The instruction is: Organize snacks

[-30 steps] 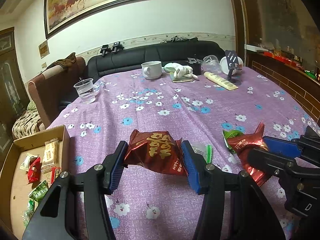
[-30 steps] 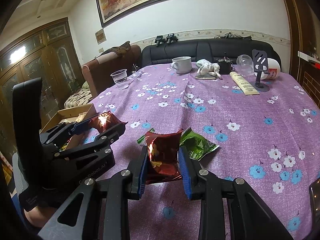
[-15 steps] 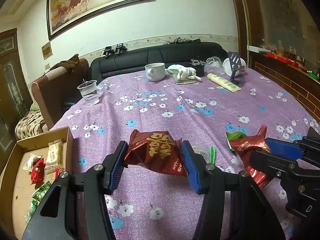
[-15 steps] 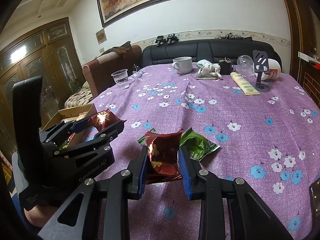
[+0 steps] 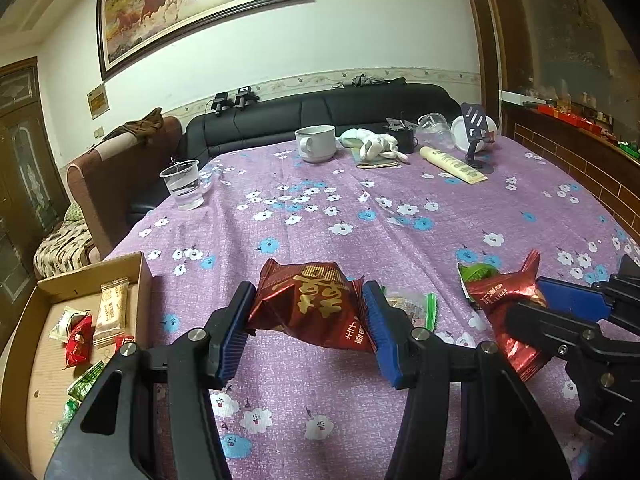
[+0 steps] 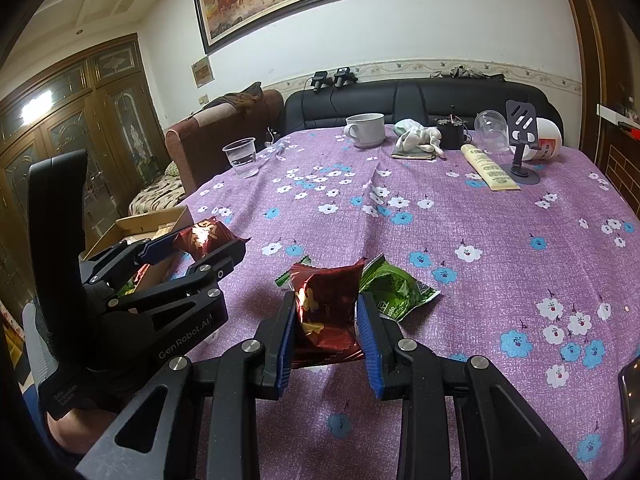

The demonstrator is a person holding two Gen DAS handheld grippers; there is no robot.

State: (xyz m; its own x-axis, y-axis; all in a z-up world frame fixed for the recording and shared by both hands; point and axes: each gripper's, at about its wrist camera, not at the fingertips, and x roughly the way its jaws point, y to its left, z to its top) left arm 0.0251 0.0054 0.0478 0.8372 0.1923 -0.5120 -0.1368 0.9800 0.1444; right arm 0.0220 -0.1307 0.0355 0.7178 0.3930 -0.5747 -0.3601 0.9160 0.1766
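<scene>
My left gripper point(image 5: 308, 312) is shut on a dark red snack packet with gold writing point(image 5: 308, 304), held above the purple flowered tablecloth point(image 5: 360, 208). Beside it on the right, my right gripper point(image 6: 326, 316) is shut on a second dark red snack packet point(image 6: 324, 312), also seen from the left wrist as the second red packet point(image 5: 504, 300). A green snack packet point(image 6: 394, 286) lies on the cloth just past the right gripper. A clear bag with a green strip point(image 5: 412, 306) lies behind the left packet. An open cardboard box point(image 5: 80, 280) at the table's left edge holds several small snacks.
At the far side of the table stand a white mug point(image 5: 316, 143), a plastic cup of water point(image 5: 182, 184), a cream tube point(image 5: 452, 164), a phone stand point(image 5: 476, 136) and a white cloth point(image 5: 374, 146). A black sofa point(image 5: 320, 112) and a brown armchair point(image 5: 120, 168) stand behind.
</scene>
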